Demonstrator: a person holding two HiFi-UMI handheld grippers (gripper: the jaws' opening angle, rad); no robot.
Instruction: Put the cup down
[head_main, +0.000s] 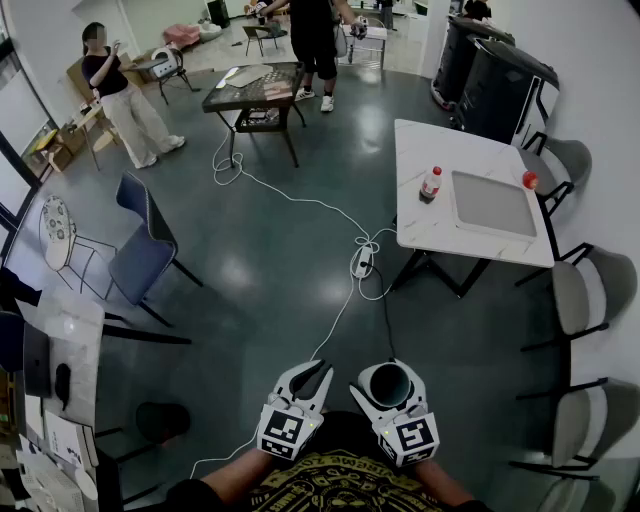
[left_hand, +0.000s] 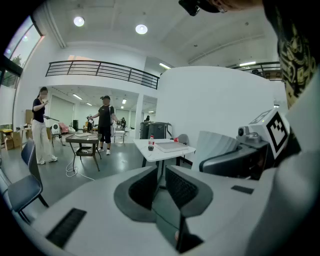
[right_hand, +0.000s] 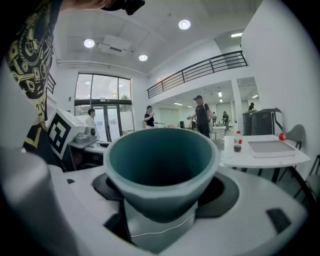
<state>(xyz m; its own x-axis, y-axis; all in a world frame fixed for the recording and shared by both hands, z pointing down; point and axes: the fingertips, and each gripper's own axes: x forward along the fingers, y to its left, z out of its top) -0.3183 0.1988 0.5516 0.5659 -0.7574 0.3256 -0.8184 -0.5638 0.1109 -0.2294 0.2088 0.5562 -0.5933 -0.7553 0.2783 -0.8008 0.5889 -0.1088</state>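
Note:
My right gripper (head_main: 388, 386) is shut on a teal cup (head_main: 387, 381), held upright in the air low in the head view. The cup's mouth (right_hand: 160, 159) fills the right gripper view, and a dark pad presses on each side of it. My left gripper (head_main: 310, 379) hangs just left of it and holds nothing. In the left gripper view its dark pads (left_hand: 145, 187) stand a narrow gap apart, so the left gripper (left_hand: 161, 187) is open. Both grippers hover over dark floor, well short of the white table (head_main: 440, 228).
On the white table stand a red-capped bottle (head_main: 430, 184), a grey tray (head_main: 492, 203) and a small red thing (head_main: 530, 180). Grey chairs (head_main: 580, 290) line its right side. A white cable (head_main: 335, 315) runs across the floor. Further off are a blue chair (head_main: 145, 250), a dark table (head_main: 255, 90) and two people (head_main: 125, 100).

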